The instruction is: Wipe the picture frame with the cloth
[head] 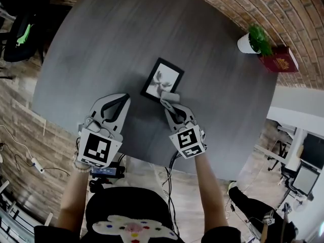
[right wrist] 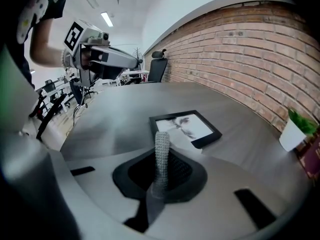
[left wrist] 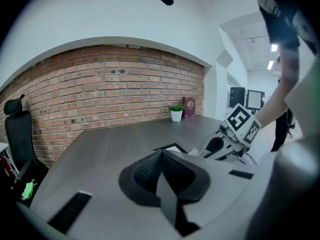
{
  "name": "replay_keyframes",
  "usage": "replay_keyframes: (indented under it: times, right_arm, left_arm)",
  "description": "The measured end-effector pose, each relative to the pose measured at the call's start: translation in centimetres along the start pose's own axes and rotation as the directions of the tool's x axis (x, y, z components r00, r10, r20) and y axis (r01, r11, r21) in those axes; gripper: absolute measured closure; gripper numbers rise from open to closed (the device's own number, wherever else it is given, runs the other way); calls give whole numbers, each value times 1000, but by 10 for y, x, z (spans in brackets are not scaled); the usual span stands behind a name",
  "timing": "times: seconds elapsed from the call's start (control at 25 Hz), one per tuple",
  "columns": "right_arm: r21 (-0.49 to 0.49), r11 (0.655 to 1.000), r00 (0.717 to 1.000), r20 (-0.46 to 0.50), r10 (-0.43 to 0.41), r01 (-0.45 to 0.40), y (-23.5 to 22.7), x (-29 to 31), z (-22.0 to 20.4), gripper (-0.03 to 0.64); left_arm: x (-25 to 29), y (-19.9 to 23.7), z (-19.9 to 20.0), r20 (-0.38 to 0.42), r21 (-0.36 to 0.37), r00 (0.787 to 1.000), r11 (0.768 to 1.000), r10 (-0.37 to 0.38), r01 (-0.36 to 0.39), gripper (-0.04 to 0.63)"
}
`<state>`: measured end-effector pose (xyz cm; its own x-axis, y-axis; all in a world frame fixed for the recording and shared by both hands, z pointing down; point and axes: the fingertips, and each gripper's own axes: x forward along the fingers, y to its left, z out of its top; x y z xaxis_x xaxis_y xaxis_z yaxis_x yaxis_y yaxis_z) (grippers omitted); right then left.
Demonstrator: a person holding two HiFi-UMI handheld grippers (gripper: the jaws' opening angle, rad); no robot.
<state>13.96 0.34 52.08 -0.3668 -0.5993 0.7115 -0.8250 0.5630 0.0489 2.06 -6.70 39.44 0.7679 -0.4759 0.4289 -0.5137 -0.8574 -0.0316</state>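
Observation:
A black picture frame (head: 162, 80) with a white print lies flat on the round grey table (head: 101, 44); the right gripper view shows the frame (right wrist: 185, 128) just ahead of the jaws. My right gripper (head: 170, 98) is shut on a grey knitted cloth (right wrist: 161, 160), which sticks up between the closed jaws and hangs at the frame's near edge. The cloth (head: 171, 97) shows as a pale fold at the gripper's tip. My left gripper (head: 115, 103) rests over the table to the left of the frame, jaws shut with nothing between them.
A small potted plant (head: 253, 39) in a white pot and a dark red book (head: 279, 61) stand at the table's far right edge. An office chair (head: 20, 34) is beyond the table at left. Cables lie on the floor near the person's feet.

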Motion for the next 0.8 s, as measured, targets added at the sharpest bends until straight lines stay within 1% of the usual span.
replay_keyframes:
  times: [0.2,0.4,0.6,0.8]
  right_arm:
    - [11,999,999,18,-40,40,-19,6,8,592]
    - [56,994,995,27,-97,95,-45,12,11,592]
    - [69,985,987,23,-158,156,-71,18,12,592]
    - [81,977,980,15,-199,198,-91,22,17,592]
  left_arm:
    - [0,2,-4,-4,-14,1000,1000,6,-6,586]
    - [0,2,-4,-6,-16,1000,1000,8,-8,586]
    - [1,1,-6,-7,-18,1000,1000,10,-10,586]
    - [-1,3,-5,-6,-18,1000,1000,15,-15,586]
